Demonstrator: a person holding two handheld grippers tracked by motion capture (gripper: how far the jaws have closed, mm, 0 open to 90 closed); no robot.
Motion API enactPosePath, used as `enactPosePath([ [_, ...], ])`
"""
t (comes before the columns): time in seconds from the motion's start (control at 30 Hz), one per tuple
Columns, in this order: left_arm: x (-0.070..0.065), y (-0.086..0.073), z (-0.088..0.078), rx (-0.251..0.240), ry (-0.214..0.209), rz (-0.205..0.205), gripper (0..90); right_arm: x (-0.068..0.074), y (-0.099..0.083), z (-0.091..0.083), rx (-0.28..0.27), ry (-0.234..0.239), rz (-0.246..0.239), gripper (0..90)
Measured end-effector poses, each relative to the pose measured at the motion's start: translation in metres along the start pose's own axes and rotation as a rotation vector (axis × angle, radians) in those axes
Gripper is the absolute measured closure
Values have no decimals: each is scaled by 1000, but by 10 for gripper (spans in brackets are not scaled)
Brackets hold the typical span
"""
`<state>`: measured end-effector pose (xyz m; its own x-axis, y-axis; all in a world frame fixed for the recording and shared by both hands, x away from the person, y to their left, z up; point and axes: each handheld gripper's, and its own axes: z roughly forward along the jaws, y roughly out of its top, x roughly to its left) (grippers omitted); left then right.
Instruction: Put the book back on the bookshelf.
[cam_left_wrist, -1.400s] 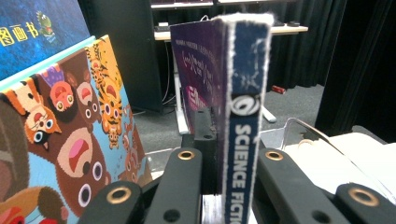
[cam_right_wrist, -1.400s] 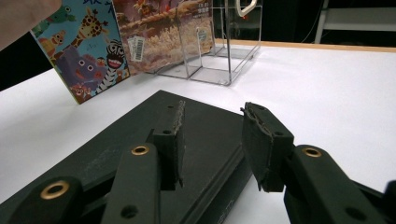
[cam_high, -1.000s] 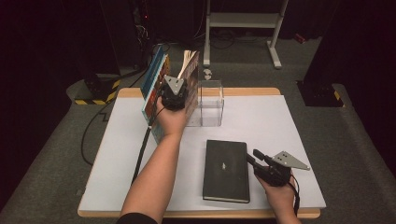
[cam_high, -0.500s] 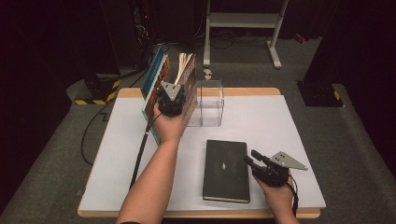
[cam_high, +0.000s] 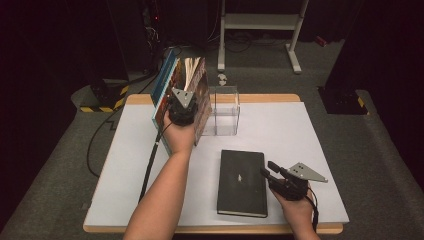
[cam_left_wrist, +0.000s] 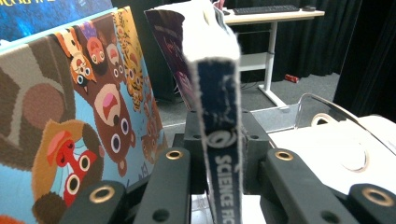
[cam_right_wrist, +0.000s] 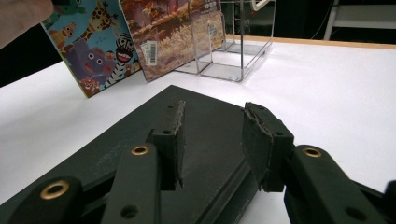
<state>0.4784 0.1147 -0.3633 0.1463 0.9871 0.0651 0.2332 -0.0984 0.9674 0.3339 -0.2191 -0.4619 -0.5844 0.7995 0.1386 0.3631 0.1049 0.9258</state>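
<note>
Several books (cam_high: 185, 92) lean together at the white table's (cam_high: 310, 145) far left edge, against a clear acrylic box (cam_high: 225, 112); open tabletop lies right of it. The left gripper (cam_high: 182, 106) has just been easing its jaws, which straddle a dark spine (cam_left_wrist: 223, 140) reading "SCIENCE FIC", cut off below; whether the pads press it I cannot tell. The right gripper (cam_high: 272, 175), jaws spread, hovers over the flat black book (cam_high: 242, 182) near the front edge.
</note>
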Motion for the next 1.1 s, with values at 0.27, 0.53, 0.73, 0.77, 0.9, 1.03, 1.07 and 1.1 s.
enactPosePath([
  [0.27,1,1,-3,0,4,2,719,1,-1,1,5,3,-1,591],
  [0.53,0,-1,-7,2,18,10,668,3,-1,3,8,6,-6,591],
  [0.73,-1,-4,-11,7,21,14,631,4,-1,3,11,9,-4,591],
  [0.77,0,-4,-11,7,18,15,625,4,-1,3,11,9,-4,590],
  [0.9,-1,-4,-14,3,16,10,618,5,-1,4,11,11,-6,591],
  [1.03,-1,-5,-18,-2,21,-4,618,5,-1,3,12,12,-7,590],
  [1.07,0,-6,-19,-1,20,-4,616,5,-1,3,13,12,-7,590],
  [1.1,0,-6,-20,0,21,-6,616,5,-1,4,13,12,-8,590],
])
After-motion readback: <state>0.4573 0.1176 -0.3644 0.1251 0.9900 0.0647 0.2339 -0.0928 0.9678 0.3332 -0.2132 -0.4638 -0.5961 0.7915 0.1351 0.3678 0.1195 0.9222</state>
